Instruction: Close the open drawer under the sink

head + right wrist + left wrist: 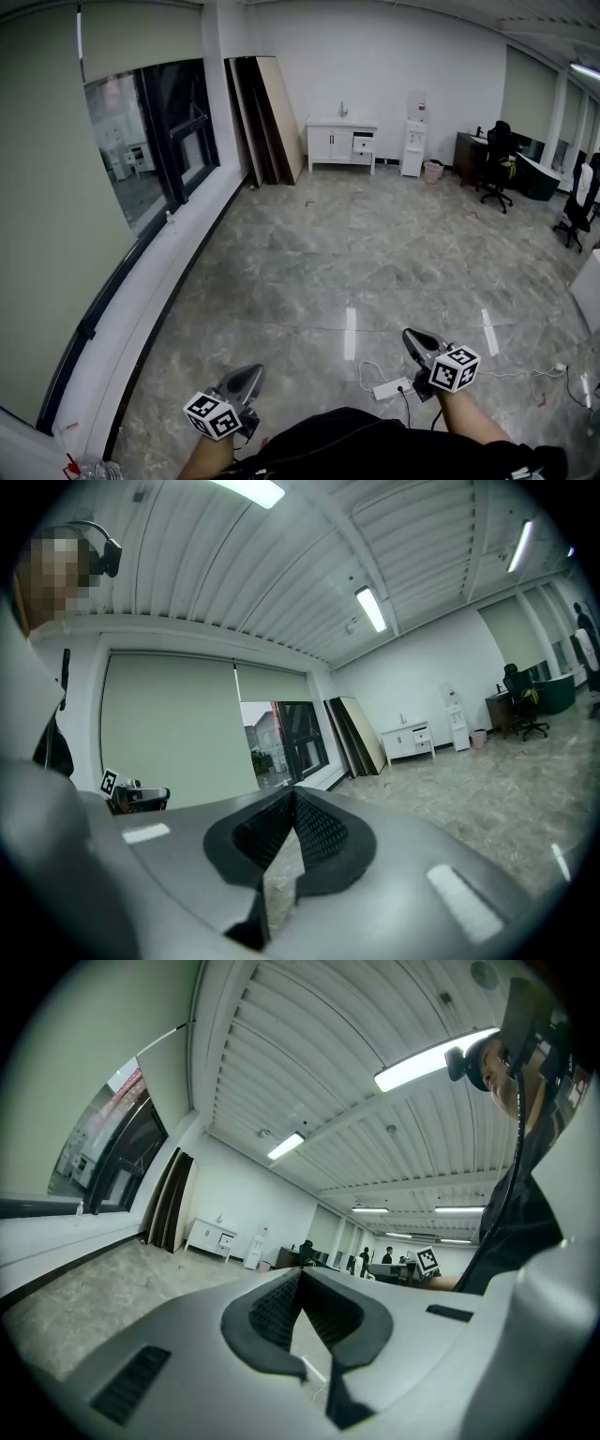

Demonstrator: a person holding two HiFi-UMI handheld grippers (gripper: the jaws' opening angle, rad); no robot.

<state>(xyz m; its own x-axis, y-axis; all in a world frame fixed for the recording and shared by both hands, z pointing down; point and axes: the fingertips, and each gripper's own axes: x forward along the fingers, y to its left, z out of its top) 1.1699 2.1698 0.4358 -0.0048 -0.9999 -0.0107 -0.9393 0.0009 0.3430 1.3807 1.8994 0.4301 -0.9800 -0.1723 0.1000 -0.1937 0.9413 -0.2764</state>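
Far across the room, by the white back wall, stands the sink cabinet (330, 142). Its drawer (363, 143), on the right side, sticks out a little. Down low, close to the person, the left gripper (251, 373) and the right gripper (412, 337) point out over the floor. Both have their jaws pressed together with nothing between them. A wide gray floor (309, 253) lies between the grippers and the cabinet.

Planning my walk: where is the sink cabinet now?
Head view, upper centre: the sink cabinet stands against the far wall, between leaning boards on its left and a water dispenser on its right.
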